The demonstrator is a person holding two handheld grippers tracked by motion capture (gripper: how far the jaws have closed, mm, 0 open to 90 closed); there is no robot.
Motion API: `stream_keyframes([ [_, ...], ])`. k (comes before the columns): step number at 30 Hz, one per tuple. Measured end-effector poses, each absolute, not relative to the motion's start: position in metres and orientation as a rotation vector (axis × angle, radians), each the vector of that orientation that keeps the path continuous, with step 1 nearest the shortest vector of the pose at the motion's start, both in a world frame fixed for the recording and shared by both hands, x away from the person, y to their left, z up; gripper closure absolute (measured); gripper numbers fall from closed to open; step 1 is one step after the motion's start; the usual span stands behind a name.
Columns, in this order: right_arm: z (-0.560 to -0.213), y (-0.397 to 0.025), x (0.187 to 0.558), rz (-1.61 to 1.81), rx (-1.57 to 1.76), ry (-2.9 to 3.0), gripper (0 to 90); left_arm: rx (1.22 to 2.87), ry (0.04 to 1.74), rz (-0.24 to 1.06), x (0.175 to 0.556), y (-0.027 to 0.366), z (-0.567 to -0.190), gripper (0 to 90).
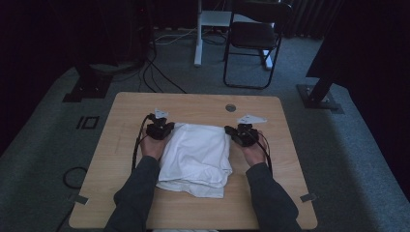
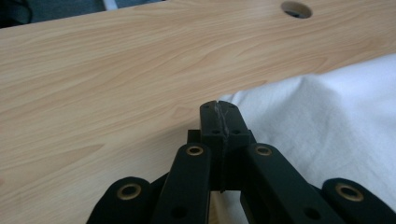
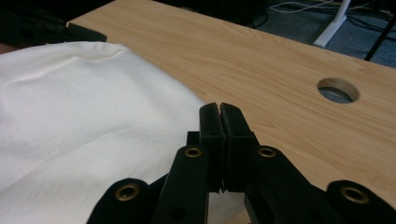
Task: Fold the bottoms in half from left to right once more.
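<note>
My left gripper [image 1: 159, 129] and right gripper [image 1: 243, 134] flank the folded white cotton cloth [image 1: 196, 157] mid-frame on the pale wooden table [image 1: 121, 145]; both jaw pairs pressed closed, whether pinching fabric I cannot tell.

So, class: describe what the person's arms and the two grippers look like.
Both forearms wear dark grey long sleeves. The left gripper and right gripper are black, each topped by a grey three-cornered plate and trailing a black cable. Up close, the jaws are flat black bars on linked arms with brass-coloured rivets.
</note>
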State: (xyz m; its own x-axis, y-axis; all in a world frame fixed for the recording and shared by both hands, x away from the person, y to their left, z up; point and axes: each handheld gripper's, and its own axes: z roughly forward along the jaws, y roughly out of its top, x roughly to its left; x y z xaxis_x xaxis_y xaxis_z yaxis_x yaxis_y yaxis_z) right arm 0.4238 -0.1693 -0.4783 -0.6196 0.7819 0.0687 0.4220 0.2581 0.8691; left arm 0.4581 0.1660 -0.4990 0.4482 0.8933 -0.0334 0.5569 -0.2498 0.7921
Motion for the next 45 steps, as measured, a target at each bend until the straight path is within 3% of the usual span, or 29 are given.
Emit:
stream_keyframes([
  [7,-0.482,-0.201,0.411,1.301,1.239,2.058,86.7,1.952,1.220,0.579,0.454,0.170,-0.499,90.0],
  [8,-0.482,-0.203,0.408,1.283,1.251,2.040,80.8,1.956,1.210,0.596,0.452,0.168,-0.497,88.8],
  [9,-0.482,-0.204,0.405,1.286,1.259,2.034,73.9,1.954,1.191,0.612,0.449,0.167,-0.495,81.9],
  [13,-0.484,-0.199,0.377,1.348,1.192,2.087,60.9,1.946,1.114,0.718,0.429,0.160,-0.477,72.0],
  [17,-0.493,-0.186,0.342,1.446,1.088,2.174,55.5,1.935,0.982,0.736,0.404,0.149,-0.460,70.0],
  [22,-0.508,-0.163,0.318,1.339,0.995,2.260,50.3,1.988,0.871,0.634,0.385,0.129,-0.464,70.2],
  [24,-0.515,-0.156,0.319,1.268,0.987,2.295,53.3,2.019,0.853,0.604,0.382,0.121,-0.471,70.3],
  [26,-0.519,-0.154,0.322,1.232,0.998,2.328,75.0,2.060,0.852,0.594,0.381,0.114,-0.482,71.3],
  [28,-0.515,-0.160,0.322,1.249,1.038,2.304,87.1,2.087,0.865,0.605,0.381,0.110,-0.493,72.6],
  [32,-0.493,-0.199,0.318,1.355,1.159,2.149,88.4,2.071,0.891,0.608,0.381,0.111,-0.501,73.7],
  [34,-0.489,-0.217,0.316,1.351,1.232,2.106,84.3,2.066,0.897,0.613,0.380,0.110,-0.502,73.8],
  [37,-0.493,-0.226,0.308,1.275,1.282,2.054,67.7,2.062,0.910,0.626,0.380,0.108,-0.504,73.4],
  [45,-0.513,-0.189,0.293,1.329,1.036,2.235,54.6,2.051,0.931,0.638,0.380,0.104,-0.506,71.9],
])
